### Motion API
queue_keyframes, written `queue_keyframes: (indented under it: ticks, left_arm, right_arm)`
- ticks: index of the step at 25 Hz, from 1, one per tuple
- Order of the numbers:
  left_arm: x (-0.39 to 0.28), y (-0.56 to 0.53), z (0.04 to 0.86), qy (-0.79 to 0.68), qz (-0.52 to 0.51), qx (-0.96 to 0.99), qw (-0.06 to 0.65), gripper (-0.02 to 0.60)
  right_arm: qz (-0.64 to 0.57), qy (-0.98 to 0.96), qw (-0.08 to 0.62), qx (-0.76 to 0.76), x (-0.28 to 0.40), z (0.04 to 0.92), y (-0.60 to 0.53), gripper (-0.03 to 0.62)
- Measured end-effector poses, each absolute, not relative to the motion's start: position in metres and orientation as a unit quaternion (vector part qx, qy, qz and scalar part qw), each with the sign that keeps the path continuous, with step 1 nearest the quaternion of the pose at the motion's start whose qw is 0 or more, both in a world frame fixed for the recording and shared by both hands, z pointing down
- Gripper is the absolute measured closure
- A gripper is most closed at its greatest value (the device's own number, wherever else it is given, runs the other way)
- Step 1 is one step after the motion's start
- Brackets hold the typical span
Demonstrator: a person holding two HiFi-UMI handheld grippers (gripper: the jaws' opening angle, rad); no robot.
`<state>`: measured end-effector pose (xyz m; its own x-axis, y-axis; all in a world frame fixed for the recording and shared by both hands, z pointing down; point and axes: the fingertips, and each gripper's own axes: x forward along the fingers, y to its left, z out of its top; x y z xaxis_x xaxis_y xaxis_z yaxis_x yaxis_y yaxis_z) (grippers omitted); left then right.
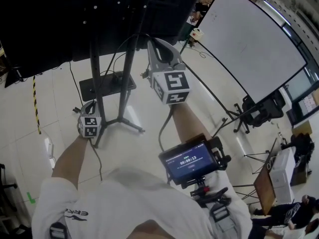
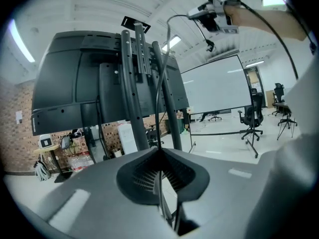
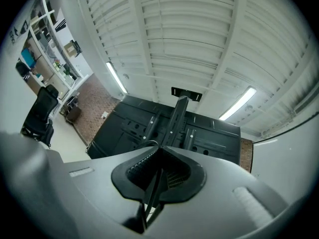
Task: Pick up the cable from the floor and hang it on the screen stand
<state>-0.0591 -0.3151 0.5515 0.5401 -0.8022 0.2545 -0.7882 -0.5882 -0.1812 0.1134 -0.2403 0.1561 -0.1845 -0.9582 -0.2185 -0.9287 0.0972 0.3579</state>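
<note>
Room: a large hall with a pale tiled floor, a whiteboard at two o'clock in the head view and an office chair at three.

Item 1, screen stand: black poles on splayed feet at twelve o'clock, carrying a dark screen seen from behind.

Item 2, cable: thin, black and off the floor. It is strung between my two tools, rising from the lower one in front of the stand poles and arcing to the raised one at one o'clock in the left gripper view.

Item 3, left gripper: low, at nine o'clock in the head view, jaws clenched on the cable.

Item 4, right gripper: raised toward the back of the screen, jaws pinched on the cable, with a short loop showing past the tips.

Handling, my judgement: light, limp and smooth-jacketed. It will sag and swing, and may slide through a pinch. I would keep two well-separated holds so that a slack bight between them can drape over the stand's upper bracket.
</note>
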Motion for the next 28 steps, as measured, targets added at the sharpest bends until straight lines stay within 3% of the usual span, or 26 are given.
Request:
queue_keyframes:
  ticks: [16,28]
  left_arm:
    - [-0.142,-0.335,0.435,0.506,-0.06,-0.86,0.006,0.566]
    - [-0.147,-0.346,0.348,0.496,-0.022,-0.868,0.007,0.567]
  right_arm:
    - [-0.135,-0.699,0.03,0.702,0.191,0.21,-0.248,0.559]
    - [-0.093,-0.682,0.04,0.724,0.215,0.246,-0.261,0.56]
